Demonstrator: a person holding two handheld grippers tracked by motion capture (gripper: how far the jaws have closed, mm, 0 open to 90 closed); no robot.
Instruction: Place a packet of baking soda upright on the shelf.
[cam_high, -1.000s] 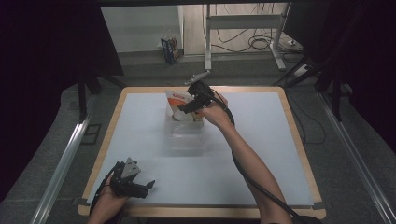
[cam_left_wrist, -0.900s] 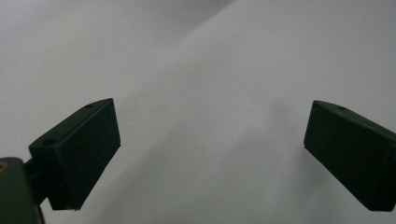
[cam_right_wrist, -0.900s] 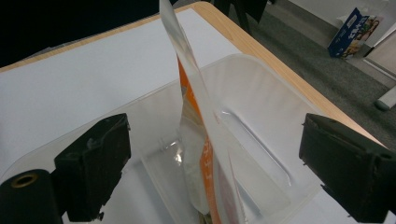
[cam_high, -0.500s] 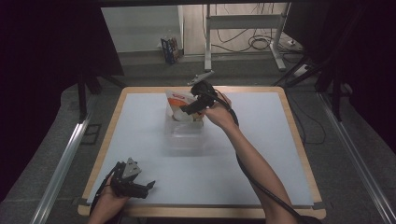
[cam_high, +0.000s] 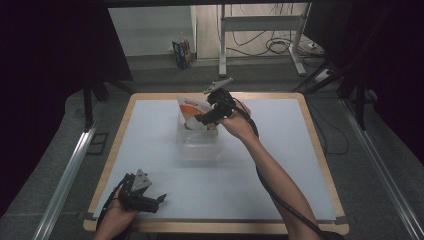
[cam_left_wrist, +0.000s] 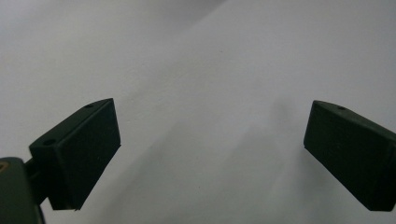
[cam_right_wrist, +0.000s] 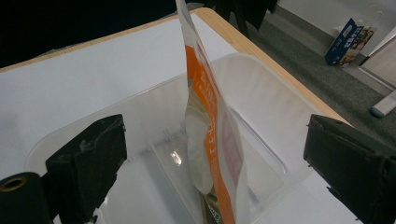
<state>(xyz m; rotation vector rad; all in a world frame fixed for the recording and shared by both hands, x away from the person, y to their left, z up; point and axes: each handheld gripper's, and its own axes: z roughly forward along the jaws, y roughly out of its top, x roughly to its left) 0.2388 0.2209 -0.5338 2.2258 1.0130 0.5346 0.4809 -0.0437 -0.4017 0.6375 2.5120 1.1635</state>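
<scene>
An orange and white pouch (cam_high: 192, 109) (cam_right_wrist: 211, 140) stands on edge inside a clear plastic bin (cam_high: 198, 142) (cam_right_wrist: 261, 88) at the far middle of the table. My right gripper (cam_high: 204, 120) (cam_right_wrist: 215, 163) hovers open just above the bin, its jaws wide on either side of the pouch and not touching it. At the near left corner my left gripper (cam_high: 150, 202) (cam_left_wrist: 210, 154) is held low over the bare white table top, open, with nothing between its jaws.
The white table top (cam_high: 280, 165) has a wooden rim (cam_high: 320, 145). A black cable (cam_high: 280, 200) trails along the right forearm. Beyond the table, a metal stand (cam_high: 260, 35), floor cables and a small colourful box (cam_high: 182, 52) sit on the grey floor.
The right gripper has drawn back slightly toward the right and up from the pouch. The left gripper has stayed still.
</scene>
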